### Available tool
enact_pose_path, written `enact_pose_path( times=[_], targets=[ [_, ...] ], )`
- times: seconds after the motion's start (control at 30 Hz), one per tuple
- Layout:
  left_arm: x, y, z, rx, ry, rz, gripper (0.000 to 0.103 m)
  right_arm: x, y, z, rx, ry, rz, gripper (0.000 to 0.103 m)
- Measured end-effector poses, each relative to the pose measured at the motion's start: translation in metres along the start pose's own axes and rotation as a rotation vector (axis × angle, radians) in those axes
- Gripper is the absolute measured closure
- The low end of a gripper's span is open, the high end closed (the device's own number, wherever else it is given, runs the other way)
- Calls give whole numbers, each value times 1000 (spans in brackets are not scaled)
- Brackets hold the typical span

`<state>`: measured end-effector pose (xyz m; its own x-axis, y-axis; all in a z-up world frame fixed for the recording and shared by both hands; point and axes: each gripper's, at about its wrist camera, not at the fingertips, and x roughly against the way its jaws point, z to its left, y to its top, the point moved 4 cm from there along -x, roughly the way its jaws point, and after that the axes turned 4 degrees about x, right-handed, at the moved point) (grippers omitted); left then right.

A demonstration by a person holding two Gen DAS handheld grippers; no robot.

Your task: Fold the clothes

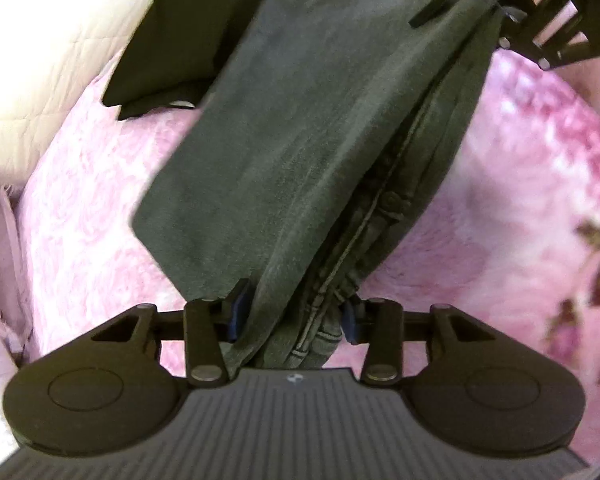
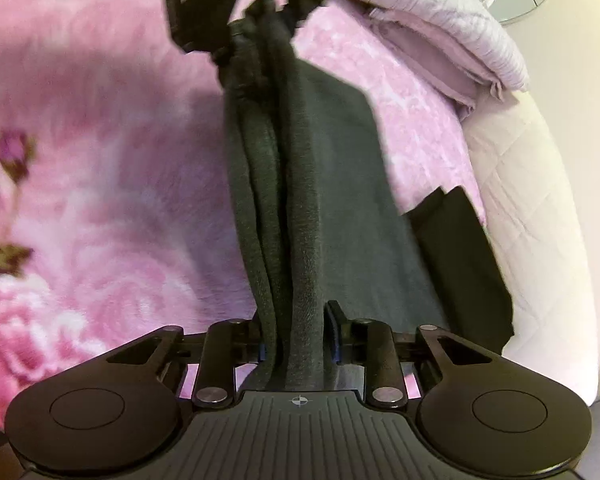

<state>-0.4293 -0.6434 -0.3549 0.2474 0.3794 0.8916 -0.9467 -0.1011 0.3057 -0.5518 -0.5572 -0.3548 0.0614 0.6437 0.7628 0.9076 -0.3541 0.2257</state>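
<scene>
Here, a dark grey-green garment (image 1: 300,128) held taut in the air between both grippers, above a pink floral blanket (image 1: 520,184) on a bed. Left gripper (image 1: 296,312) clamped on one bunched end, where a stitched seam or waistband shows; right gripper (image 2: 296,336) clamped on the opposite end, several layers of cloth pinched together between its pads. Garment already doubled over lengthwise, a flat panel hanging off to one side, lower corner blurred. Beyond it, a black folded piece (image 1: 168,40) lying on the blanket near a pale quilted cover (image 1: 48,60); a lilac bundle (image 2: 440,28) at the far edge.

Likely mid-fold or in carriage toward a resting place; cannot tell which. Next, probably lowering onto the blanket with both ends kept level and tension held, so the stacked layers stay aligned and the loose panel lands flat rather than creased.
</scene>
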Motion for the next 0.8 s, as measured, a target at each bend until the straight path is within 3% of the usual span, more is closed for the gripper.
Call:
enact_pose_path(
  times=[0.13, 0.3, 0.43, 0.57, 0.8],
  targets=[
    [51, 1, 0, 35, -29, 26, 67, 45, 10, -29, -4, 85, -29, 78],
    [101, -9, -15, 57, -65, 79, 68, 77, 23, -27, 18, 169, -43, 79],
    [111, -21, -31, 68, -74, 110, 69, 103, 33, -26, 36, 236, -55, 79],
    [110, -27, -43, 79, -63, 136, 69, 101, 34, -6, 75, 256, -53, 79],
    [107, -24, -44, 148, -53, 155, 70, 92, 27, -12, 127, 298, -66, 79]
  ],
)
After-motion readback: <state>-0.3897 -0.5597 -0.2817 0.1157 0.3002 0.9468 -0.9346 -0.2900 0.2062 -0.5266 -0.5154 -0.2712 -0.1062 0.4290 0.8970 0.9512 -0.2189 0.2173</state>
